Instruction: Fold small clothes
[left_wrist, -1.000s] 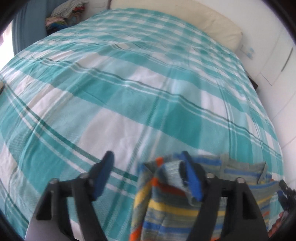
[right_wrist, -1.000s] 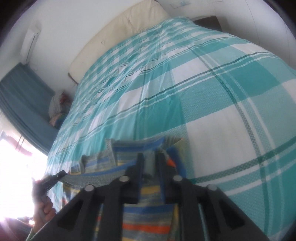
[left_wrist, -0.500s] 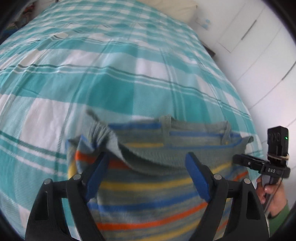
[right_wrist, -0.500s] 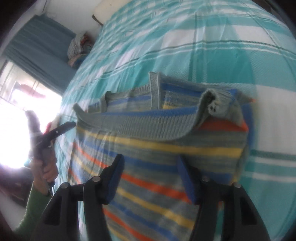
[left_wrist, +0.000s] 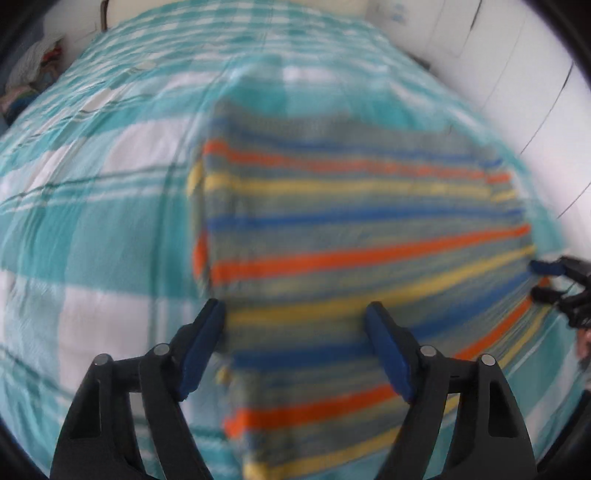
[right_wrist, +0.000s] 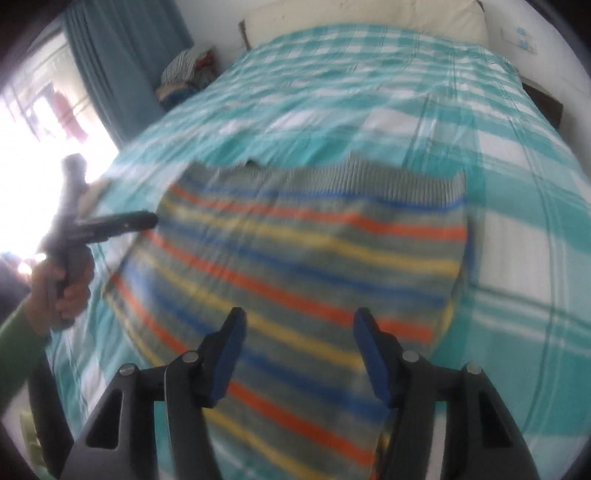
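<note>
The striped knit garment (left_wrist: 354, 251) lies flat mid-frame on the checked bed (left_wrist: 92, 221), both the left claw (left_wrist: 295, 347) and right claw (right_wrist: 299, 354) wide and empty.

Left gripper (left_wrist: 295, 325) jaws apart over striped sweater (left_wrist: 351, 240) flat on checked bedspread (left_wrist: 92, 184); frame blurred.

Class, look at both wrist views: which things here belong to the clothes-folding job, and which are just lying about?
Part of the job:
striped knitted garment, spread on the bed
left gripper, fingers apart
right gripper, fingers apart

Just lying about:
checked bedcover
pile of clothes beside the bed
curtain
</note>
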